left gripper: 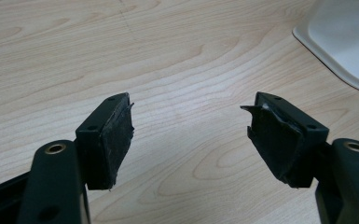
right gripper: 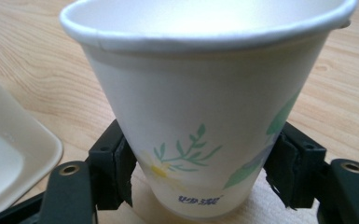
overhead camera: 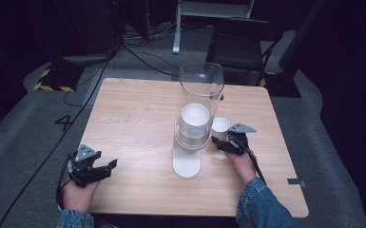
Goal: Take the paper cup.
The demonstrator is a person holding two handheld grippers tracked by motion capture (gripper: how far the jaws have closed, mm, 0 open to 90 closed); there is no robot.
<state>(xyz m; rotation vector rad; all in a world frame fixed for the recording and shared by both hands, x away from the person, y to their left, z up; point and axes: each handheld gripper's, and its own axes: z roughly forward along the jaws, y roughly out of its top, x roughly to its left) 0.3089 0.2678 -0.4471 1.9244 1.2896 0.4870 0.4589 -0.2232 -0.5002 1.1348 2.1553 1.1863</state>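
Nearest the lens in the right gripper view stands a white paper cup [right gripper: 205, 107], upright, printed with a green sprig, a yellow flower and small blue lettering near its base. The jaws of the right gripper [right gripper: 200, 179] press against the cup's lower wall from both sides, pinching it just above the wooden table [right gripper: 23, 56]. At the lower left of that frame lies the corner of a white base plate [right gripper: 14, 154], close beside the left jaw.

In the left gripper view the left gripper [left gripper: 189, 140] has its jaws spread wide, nothing between them, the worn black pads [left gripper: 116, 140] facing one another over bare wood grain. The rounded edge of the white base plate [left gripper: 340, 46] occupies the upper right corner of that frame.

In the high view the right gripper [overhead camera: 226, 142] sits right of centre, holding the paper cup [overhead camera: 220, 127] just beside a tall clear tube dispenser [overhead camera: 200, 90] that stands on the white base plate [overhead camera: 186, 166] at centre frame. A stack of white cups [overhead camera: 194, 124] sits inside the tube's lower part. The left gripper [overhead camera: 105, 167] rests at lower left, well apart from the dispenser. Denim sleeves [overhead camera: 261, 204] enter at the bottom edge. A dark folding chair [overhead camera: 240, 47] stands beyond the table at upper right.
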